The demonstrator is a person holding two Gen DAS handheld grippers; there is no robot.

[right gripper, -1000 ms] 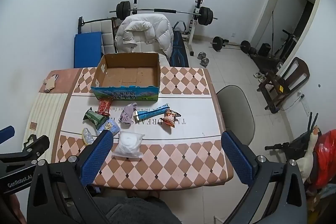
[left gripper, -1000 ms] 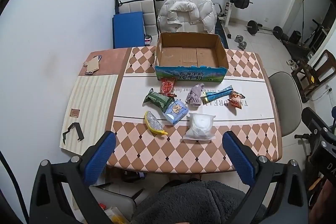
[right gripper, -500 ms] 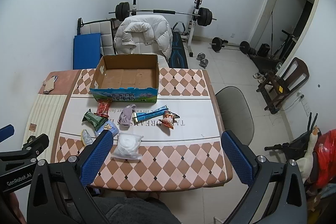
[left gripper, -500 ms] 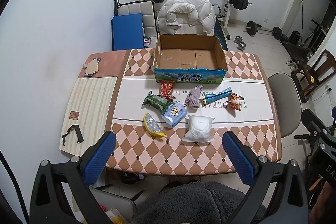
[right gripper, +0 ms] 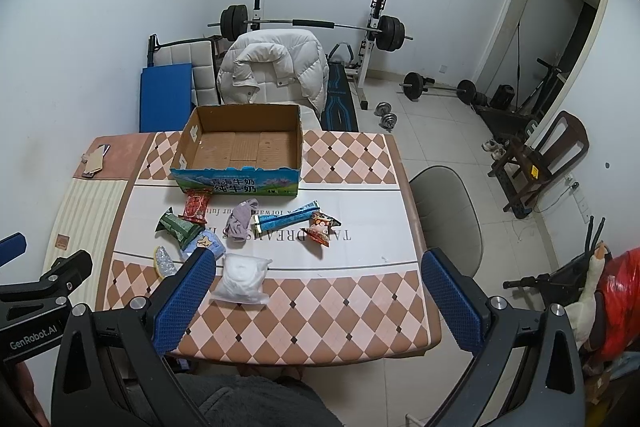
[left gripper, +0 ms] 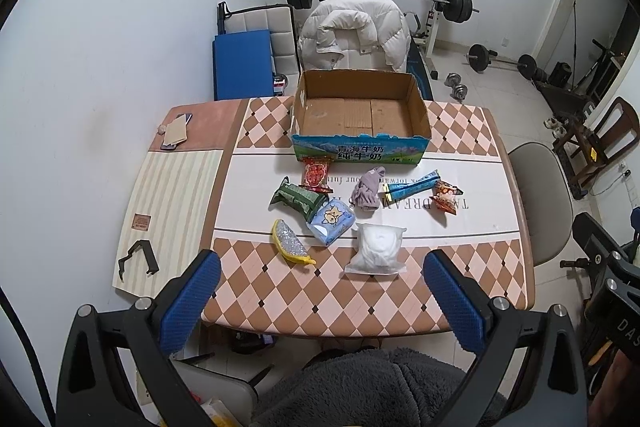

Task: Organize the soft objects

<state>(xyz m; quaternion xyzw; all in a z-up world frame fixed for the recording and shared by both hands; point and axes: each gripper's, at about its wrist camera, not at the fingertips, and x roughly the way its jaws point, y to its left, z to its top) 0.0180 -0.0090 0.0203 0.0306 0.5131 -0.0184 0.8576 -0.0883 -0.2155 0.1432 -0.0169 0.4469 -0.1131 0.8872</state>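
An open empty cardboard box [left gripper: 360, 115] [right gripper: 244, 151] stands at the back of the checkered table [left gripper: 360, 299]. In front of it lie soft items: a red packet [left gripper: 316, 174], a green packet [left gripper: 298, 197], a blue tissue pack [left gripper: 332, 221], a yellow-edged pouch [left gripper: 290, 246], a white bag [left gripper: 378, 251] [right gripper: 243, 277], a purple cloth [left gripper: 367, 189] [right gripper: 239, 219], a blue bar [left gripper: 412, 186] and an orange snack [left gripper: 445, 197]. My left gripper [left gripper: 318, 285] and right gripper [right gripper: 318, 283] are both open and empty, high above the table's near edge.
A black clip [left gripper: 136, 259] lies on the striped mat at left; a phone and card [left gripper: 176, 131] lie at the back left. A grey chair [right gripper: 444, 219] stands to the right. A white jacket [left gripper: 352, 35], a blue mat and a barbell rack stand behind the table.
Both views have shifted slightly, so the table sits a little lower in the frame. Nothing on the table has moved. Both grippers stay open.
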